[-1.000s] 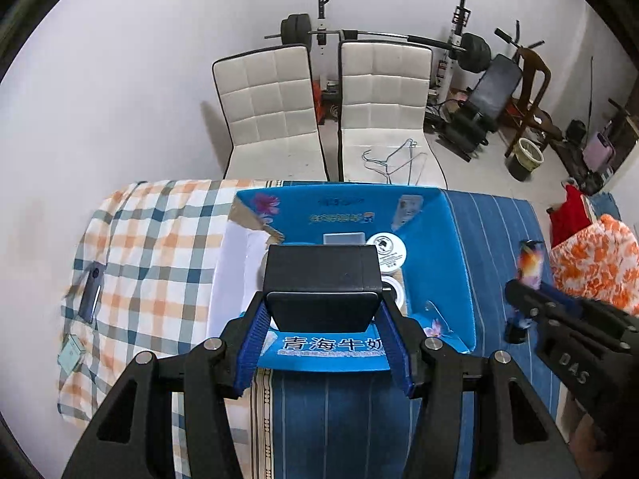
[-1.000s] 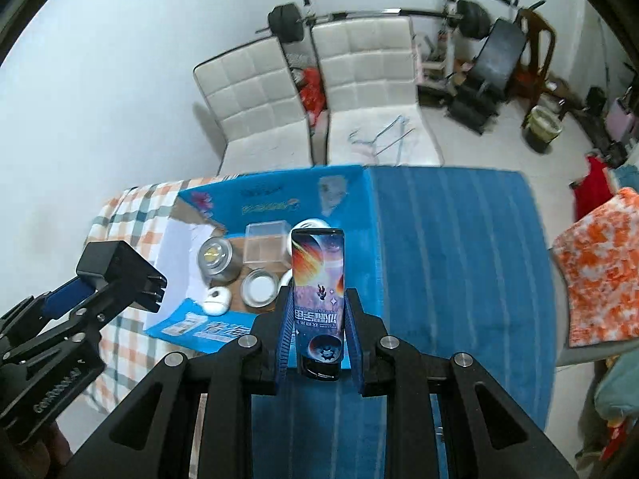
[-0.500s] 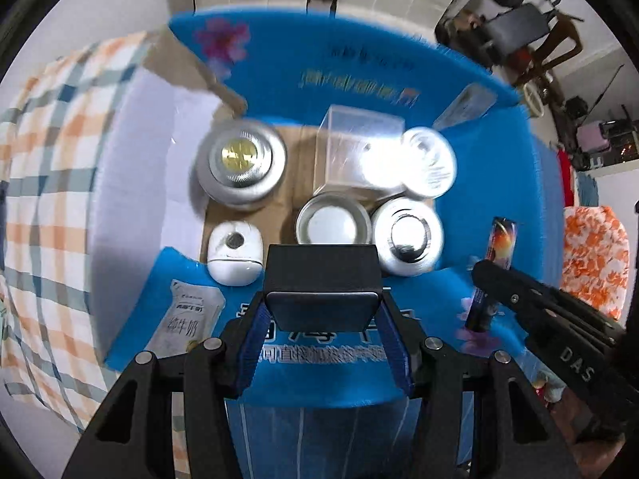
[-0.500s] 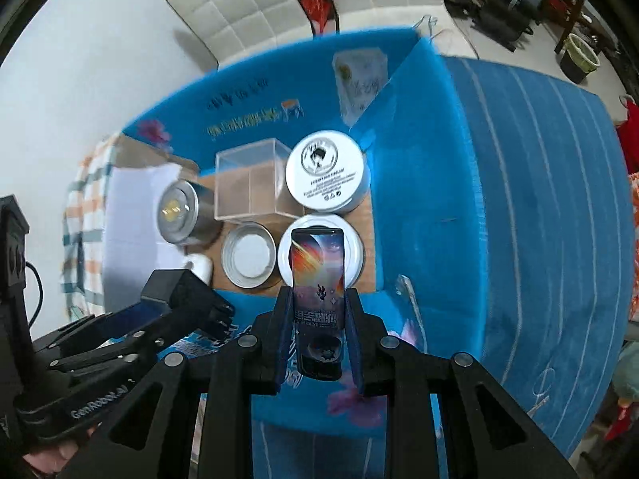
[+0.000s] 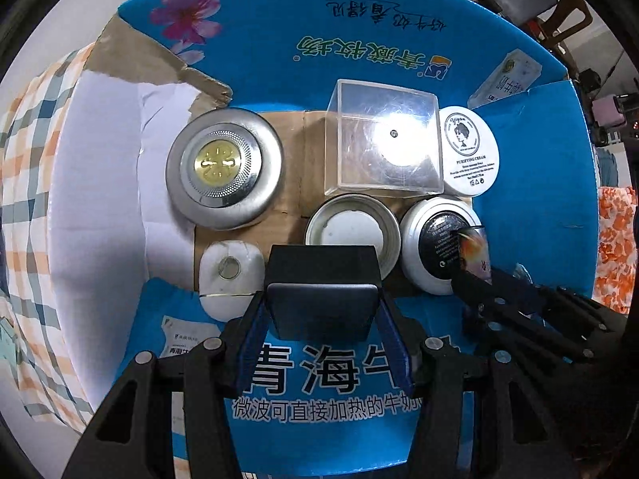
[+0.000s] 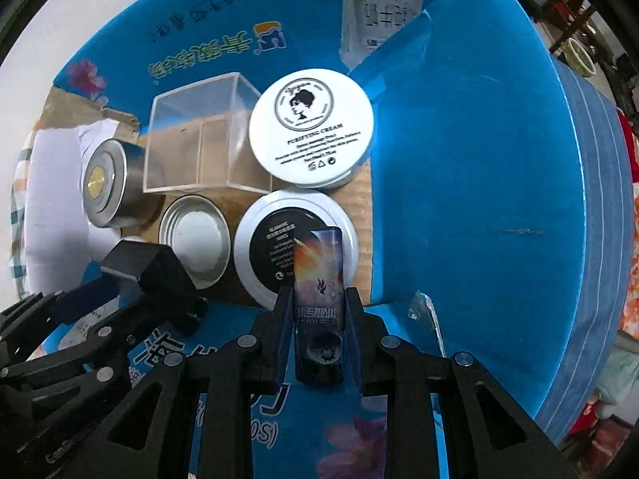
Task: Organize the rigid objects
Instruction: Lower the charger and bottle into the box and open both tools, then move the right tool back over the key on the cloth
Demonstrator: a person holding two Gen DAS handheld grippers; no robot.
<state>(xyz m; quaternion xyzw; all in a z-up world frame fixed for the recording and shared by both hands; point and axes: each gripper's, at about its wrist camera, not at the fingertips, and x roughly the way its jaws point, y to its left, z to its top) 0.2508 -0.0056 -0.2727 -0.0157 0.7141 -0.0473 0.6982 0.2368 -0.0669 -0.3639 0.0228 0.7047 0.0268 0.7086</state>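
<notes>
Black adapter point(image 5: 321, 291) clamped in the left gripper point(image 5: 323, 319) and printed tube point(image 6: 319, 299) clamped in the right gripper point(image 6: 317, 315) both hover over the blue box point(image 6: 459, 199), placement under way; each needs a free gap between the jars.

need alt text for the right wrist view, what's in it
The right gripper holds a slim galaxy-print tube above an open blue box that holds a white cream jar, a clear plastic cube and several round tins. At lower left, the left gripper holds a black block.
</notes>
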